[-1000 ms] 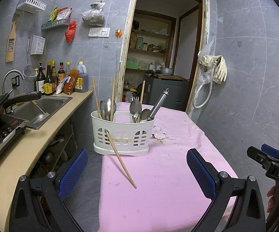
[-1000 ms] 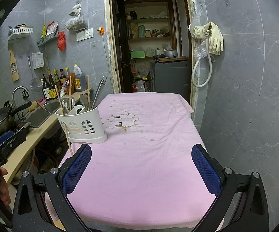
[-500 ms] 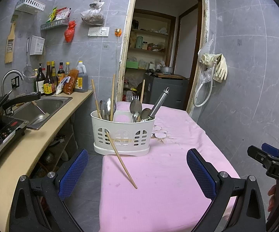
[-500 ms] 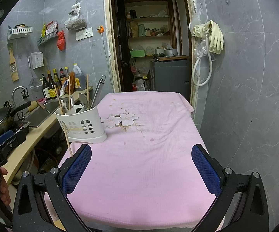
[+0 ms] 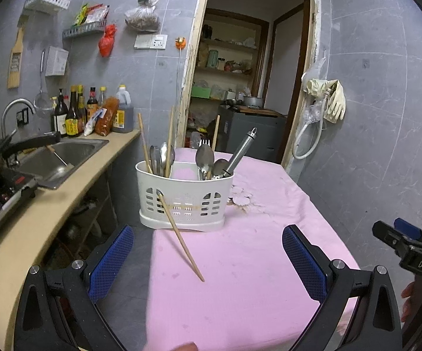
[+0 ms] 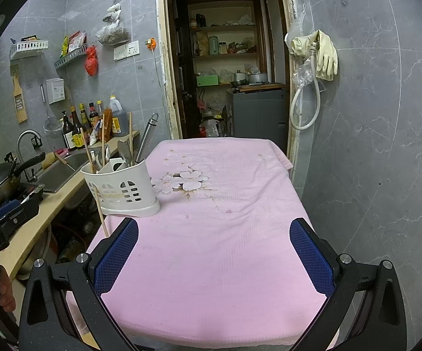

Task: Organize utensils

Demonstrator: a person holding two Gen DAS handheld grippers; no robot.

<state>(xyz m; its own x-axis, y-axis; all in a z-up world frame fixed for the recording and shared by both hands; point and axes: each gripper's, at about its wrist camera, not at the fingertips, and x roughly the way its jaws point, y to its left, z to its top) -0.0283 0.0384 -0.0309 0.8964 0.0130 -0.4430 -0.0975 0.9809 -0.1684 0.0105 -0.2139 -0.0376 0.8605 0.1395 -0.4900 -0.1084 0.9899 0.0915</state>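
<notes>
leaning against the white caddy (image 5: 184, 199) at the tabletop's (image 6: 225, 257) far left corner, a lone chopstick (image 5: 181, 238) looks light, stiff and slippery; pinching mid-shaft seems best. left gripper (image 5: 208, 257) and right gripper (image 6: 214, 251) gape wide, both empty.

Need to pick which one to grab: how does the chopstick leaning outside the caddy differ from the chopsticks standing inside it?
The leaning chopstick is outside the caddy, tip on the pink cloth, top against the caddy's front wall. The standing chopsticks sit inside it, near upright among the spoons. The leaning one shows nearly all its length; the standing ones show only their upper parts. All are plain light wood sticks.
</notes>
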